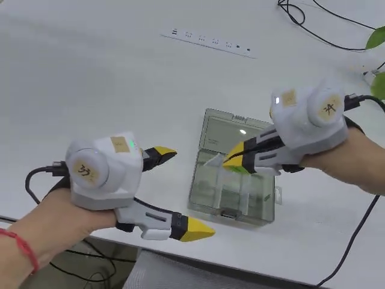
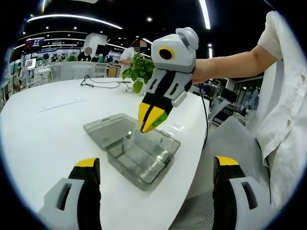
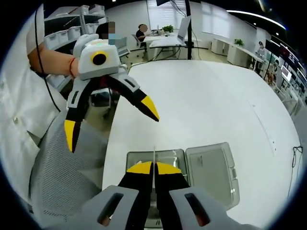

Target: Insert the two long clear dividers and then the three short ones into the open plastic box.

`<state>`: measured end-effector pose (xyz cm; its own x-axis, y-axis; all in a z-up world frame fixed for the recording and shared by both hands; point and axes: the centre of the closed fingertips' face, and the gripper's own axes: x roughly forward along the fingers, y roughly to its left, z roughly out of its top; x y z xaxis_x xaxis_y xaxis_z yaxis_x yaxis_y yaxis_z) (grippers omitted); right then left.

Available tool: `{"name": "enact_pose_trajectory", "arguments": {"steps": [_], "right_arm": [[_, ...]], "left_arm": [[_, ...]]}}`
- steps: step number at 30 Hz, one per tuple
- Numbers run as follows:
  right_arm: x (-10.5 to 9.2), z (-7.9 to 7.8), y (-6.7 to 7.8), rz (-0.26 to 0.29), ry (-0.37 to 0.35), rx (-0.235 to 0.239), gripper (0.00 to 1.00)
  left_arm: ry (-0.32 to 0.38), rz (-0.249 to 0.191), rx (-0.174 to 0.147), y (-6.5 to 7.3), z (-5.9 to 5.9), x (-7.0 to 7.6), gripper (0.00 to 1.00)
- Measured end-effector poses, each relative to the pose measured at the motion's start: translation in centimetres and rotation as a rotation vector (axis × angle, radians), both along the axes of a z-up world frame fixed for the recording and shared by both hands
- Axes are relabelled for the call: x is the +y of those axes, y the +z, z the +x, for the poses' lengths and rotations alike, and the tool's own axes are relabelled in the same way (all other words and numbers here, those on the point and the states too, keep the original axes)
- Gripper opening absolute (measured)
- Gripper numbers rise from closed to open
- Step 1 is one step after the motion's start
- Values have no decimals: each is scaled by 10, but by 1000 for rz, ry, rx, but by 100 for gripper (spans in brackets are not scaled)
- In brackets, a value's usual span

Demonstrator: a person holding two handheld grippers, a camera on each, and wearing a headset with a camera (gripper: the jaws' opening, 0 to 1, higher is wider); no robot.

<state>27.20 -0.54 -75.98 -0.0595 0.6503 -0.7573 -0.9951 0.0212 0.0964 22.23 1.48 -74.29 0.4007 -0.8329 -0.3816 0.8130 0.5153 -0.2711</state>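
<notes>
The right gripper (image 1: pixel 233 159) is shut, its yellow-tipped jaws pinched on a clear divider (image 1: pixel 212 161). In the right gripper view the two tips sit pressed side by side with the thin edge of the sheet standing up between them. Whether it is a long or a short piece cannot be told. The gripper holds the divider over the open plastic box (image 1: pixel 240 218). In the left gripper view the lower edge of the sheet reaches down into the box's tray, though contact with the floor of the tray cannot be made out.

The left gripper (image 1: pixel 180 190) is spread wide and holds nothing. It hangs above the white table (image 1: pixel 90 78) just left of the box. One yellow tip is near the box's left wall and the other is out by the table's near edge, and neither touches the box.

The box lies near the front of the table with its lid (image 1: pixel 225 129) folded flat behind it. Some clear partitions seem to stand inside already, but they are too faint to count. A white power strip (image 1: pixel 210 42) lies well back on the table, and the leaves of a plant (image 1: pixel 377 40) show at the far right
</notes>
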Motion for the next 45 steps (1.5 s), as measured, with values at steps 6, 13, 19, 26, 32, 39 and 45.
{"name": "enact_pose_trajectory", "arguments": {"steps": [6,13,19,26,32,39,45], "right_arm": [[1,-2,-1,-8,-3,9,2],[2,0,-4,-6,-10,16,2],[9,-2,-7,-4,9,-18,2],[16,-3,-21,-23,27,-35,2],[19,-2,-32,-40,27,-35,2],[20,-1,-39,-53,26,-25,2],[20,-1,-46,-73,31,-20,2]], "left_arm": [[-4,0,7,-2,0,-1,100],[-4,-1,13,-4,0,0,100],[-3,-3,10,-3,0,0,100],[-7,-3,11,-5,0,1,100],[-8,-4,14,-5,0,2,100],[-9,-6,15,-5,1,2,99],[-13,-4,15,-6,2,1,99]]}}
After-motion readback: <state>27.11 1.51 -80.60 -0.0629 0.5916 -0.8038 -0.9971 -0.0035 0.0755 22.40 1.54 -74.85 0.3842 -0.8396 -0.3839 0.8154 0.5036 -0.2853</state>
